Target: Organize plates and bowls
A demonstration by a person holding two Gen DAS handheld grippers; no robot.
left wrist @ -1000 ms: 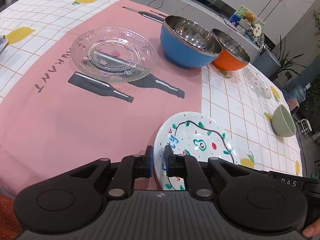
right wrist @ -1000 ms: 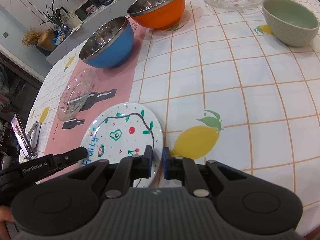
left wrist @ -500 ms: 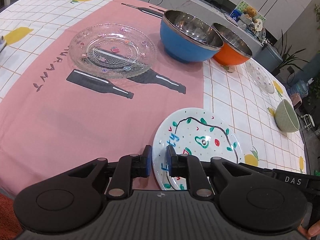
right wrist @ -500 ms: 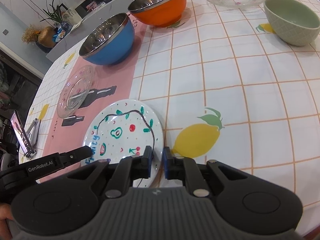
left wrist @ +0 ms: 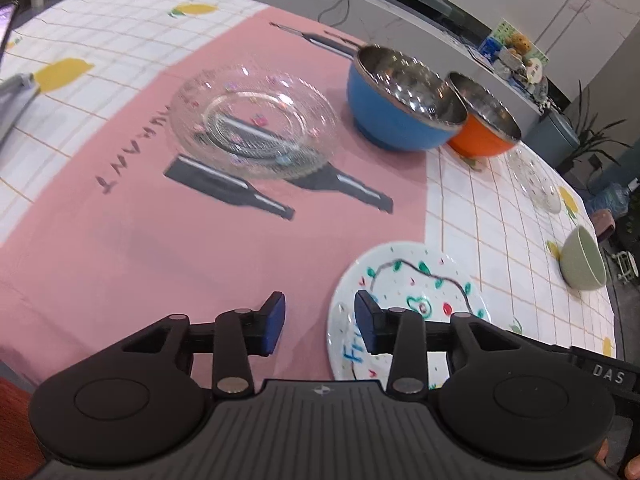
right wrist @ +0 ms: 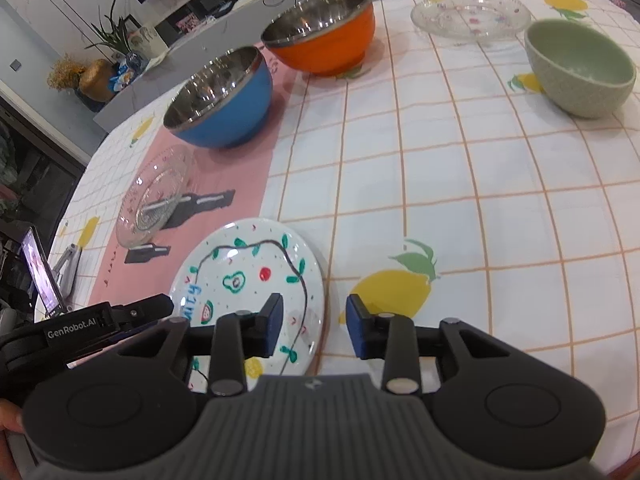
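Observation:
A white plate painted with fruit (left wrist: 420,280) (right wrist: 248,264) lies flat on the tablecloth near the front edge. My left gripper (left wrist: 320,322) straddles its left rim and my right gripper (right wrist: 314,324) straddles its right rim. Both pairs of jaws are opening, and the blue pads stand clear of the rim between them. A clear glass plate (left wrist: 256,124) (right wrist: 156,196) sits on the pink panel. Behind it stand a blue bowl (left wrist: 404,100) (right wrist: 220,100) and an orange bowl (left wrist: 484,128) (right wrist: 324,36). Further right are a second glass plate (right wrist: 472,16) and a green bowl (right wrist: 580,68).
The round table carries a white checked cloth with lemons (right wrist: 460,184) and a pink panel (left wrist: 120,260). A phone on a stand (right wrist: 40,276) stands at the left edge. A counter with cables and plants runs behind the table.
Both grippers' jaws have gone from almost shut at the painted plate's rims to clearly apart. The plate lies where it was, and neither hand has shifted much.

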